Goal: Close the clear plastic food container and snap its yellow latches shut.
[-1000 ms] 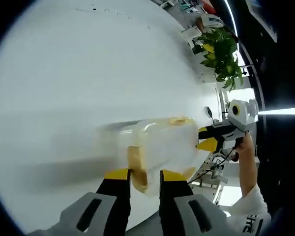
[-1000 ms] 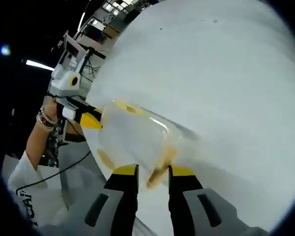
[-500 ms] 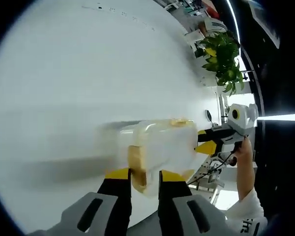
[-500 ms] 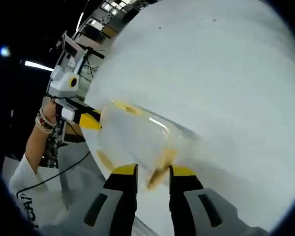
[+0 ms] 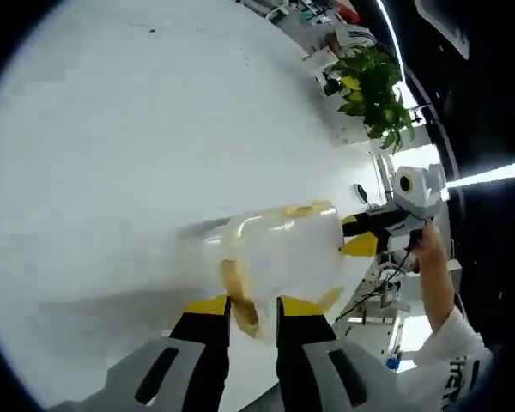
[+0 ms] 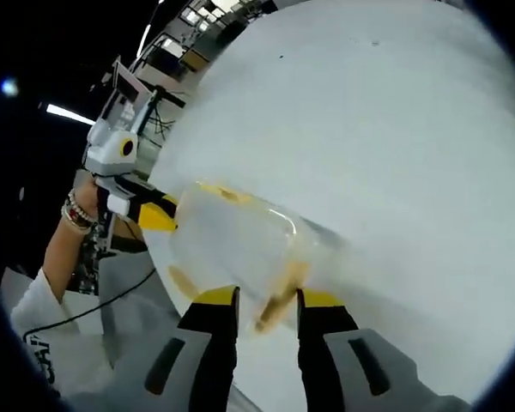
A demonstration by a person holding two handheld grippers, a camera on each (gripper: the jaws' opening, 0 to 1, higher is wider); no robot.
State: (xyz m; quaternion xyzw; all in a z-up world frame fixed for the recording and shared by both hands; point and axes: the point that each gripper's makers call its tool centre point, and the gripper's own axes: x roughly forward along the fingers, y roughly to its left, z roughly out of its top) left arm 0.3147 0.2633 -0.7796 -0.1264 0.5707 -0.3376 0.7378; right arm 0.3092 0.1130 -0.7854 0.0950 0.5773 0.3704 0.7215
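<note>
Container (image 5: pixel 279 249), clear plastic, lid down, on white bench (image 5: pixel 137 129); long axis runs claw to claw. Left claw (image 5: pixel 245 307) at one end, jaws narrowly parted around a yellow latch (image 5: pixel 237 292); right claw (image 6: pixel 269 299) likewise at opposite end latch (image 6: pixel 279 292). Firm grip on either latch: cannot tell. Potted plant (image 5: pixel 371 86) well apart; nothing obstructs.

Container (image 5: pixel 279 253) is a milky blur, so can't tell if the lid's seated. The near yellow latch (image 6: pixel 279 296) sits half behind the right gripper (image 6: pixel 268 300) tips (contact's unclear too).
</note>
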